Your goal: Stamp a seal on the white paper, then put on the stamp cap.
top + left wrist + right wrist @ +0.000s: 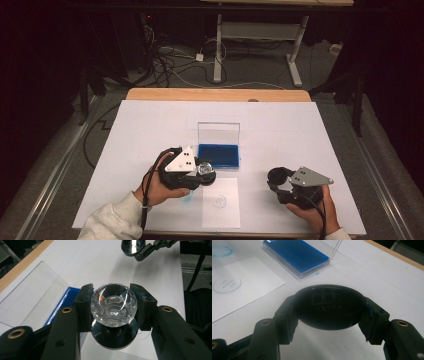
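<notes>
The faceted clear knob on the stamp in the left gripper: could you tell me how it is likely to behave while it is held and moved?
The faceted clear knob looks glassy and smooth, so it may slip between the two black jaws clamping its sides. Its rounded form gives small contact areas, so it could twist in the left gripper. It looks hard and probably chips if dropped on the table.

A clear, faceted crystal knob (113, 305) on a glossy black round base (114, 336) is clamped between black jaws fitted with brass-coloured screws. A glossy black round cap (329, 306) is gripped by the other pair of black jaws. A deep blue ink pad (218, 155) is backed by a transparent lid (218, 132). A white paper sheet (221, 202) is marked with a pale blue ring-and-character stamp print (227, 285). A faint blue smudge (220, 251) is seen on the white table cover (300, 130), which is edged by light wood.
</notes>
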{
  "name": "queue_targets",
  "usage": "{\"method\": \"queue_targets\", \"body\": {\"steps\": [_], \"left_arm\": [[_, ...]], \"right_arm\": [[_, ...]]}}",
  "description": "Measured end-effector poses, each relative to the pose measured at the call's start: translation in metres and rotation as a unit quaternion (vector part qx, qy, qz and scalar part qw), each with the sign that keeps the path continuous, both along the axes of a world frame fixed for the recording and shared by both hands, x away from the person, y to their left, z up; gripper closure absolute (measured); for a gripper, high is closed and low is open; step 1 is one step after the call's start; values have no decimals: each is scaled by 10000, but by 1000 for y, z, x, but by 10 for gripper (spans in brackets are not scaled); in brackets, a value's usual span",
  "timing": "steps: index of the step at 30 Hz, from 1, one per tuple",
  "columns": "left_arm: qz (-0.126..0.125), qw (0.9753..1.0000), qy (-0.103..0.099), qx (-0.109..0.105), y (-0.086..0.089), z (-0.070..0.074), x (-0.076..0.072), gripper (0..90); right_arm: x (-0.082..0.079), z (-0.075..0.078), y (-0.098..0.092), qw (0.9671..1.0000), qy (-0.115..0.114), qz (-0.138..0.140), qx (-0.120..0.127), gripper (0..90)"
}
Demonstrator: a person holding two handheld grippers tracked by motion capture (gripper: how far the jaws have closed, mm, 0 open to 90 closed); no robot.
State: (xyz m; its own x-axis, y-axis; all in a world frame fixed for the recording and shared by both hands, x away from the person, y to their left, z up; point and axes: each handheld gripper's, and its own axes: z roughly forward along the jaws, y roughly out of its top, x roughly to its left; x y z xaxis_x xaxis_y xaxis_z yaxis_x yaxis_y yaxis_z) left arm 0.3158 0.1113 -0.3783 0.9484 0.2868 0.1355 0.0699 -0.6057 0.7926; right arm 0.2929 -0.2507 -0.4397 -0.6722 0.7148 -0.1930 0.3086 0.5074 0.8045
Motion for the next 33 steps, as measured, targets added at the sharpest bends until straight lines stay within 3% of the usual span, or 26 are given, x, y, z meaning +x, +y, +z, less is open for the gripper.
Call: {"method": "queue_targets", "body": {"steps": [9, 20, 33], "left_arm": [[-115, 9999, 30, -37, 1, 2, -5, 548], [-359, 9993, 63, 10, -13, -1, -13, 547], [-442, 9989, 84, 157, -23, -6, -12, 548]], "right_arm": [[2, -1, 1, 10000, 34, -16, -36, 386], [0, -1, 2, 10000, 11, -2, -80, 387], [-2, -1, 1, 9999, -37, -3, -95, 387]]}}
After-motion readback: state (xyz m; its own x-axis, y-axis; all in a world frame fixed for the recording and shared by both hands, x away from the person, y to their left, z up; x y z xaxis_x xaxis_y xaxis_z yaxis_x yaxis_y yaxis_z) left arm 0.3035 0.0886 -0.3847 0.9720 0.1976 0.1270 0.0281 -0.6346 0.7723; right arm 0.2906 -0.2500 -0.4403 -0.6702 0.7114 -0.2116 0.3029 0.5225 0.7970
